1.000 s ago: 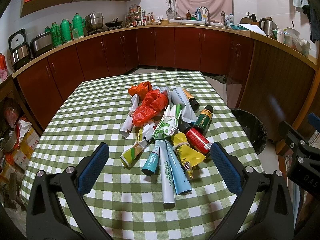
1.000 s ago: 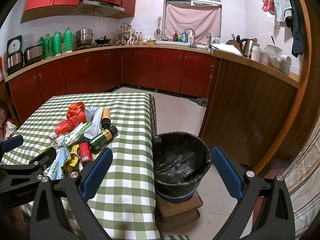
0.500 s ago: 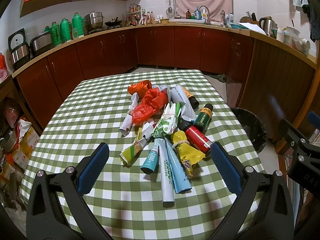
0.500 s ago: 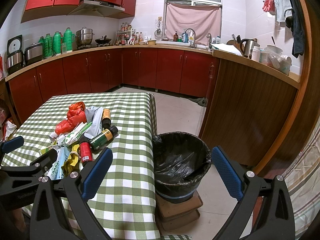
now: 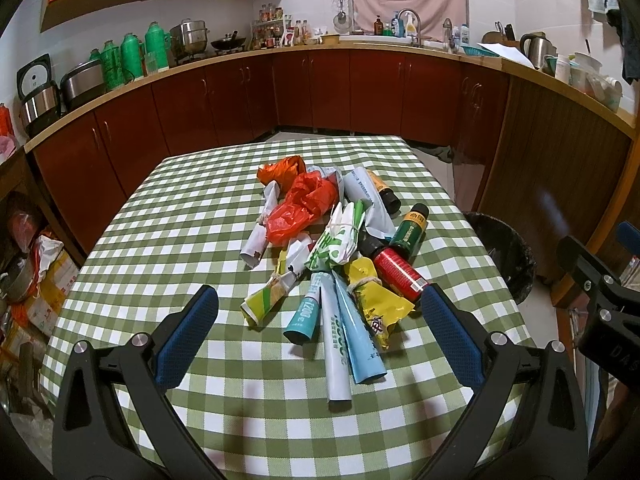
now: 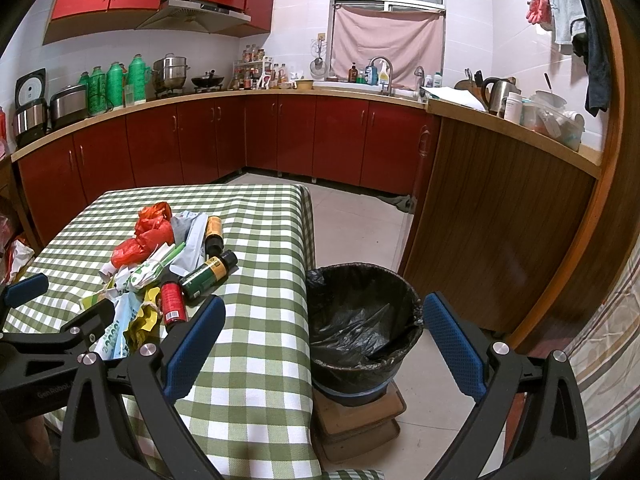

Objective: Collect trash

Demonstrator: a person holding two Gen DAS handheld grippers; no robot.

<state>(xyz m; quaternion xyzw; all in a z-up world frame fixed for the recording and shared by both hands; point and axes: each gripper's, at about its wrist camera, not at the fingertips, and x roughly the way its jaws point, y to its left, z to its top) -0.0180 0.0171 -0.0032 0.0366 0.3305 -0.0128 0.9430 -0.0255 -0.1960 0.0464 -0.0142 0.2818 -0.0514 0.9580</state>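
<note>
Both claws wide, empty: left claw (image 5: pixel 316 320), right claw (image 6: pixel 324 332). Trash pile (image 5: pixel 332 248) mid-tabletop (image 5: pixel 168 232); bin (image 6: pixel 360 320) on floor beside its edge. You: grab nearest tube (image 5: pixel 340 344) first, pinch mid-length.

Trash pile (image 5: pixel 332 256) on table (image 5: pixel 168 240), bin (image 6: pixel 360 320) beside
</note>
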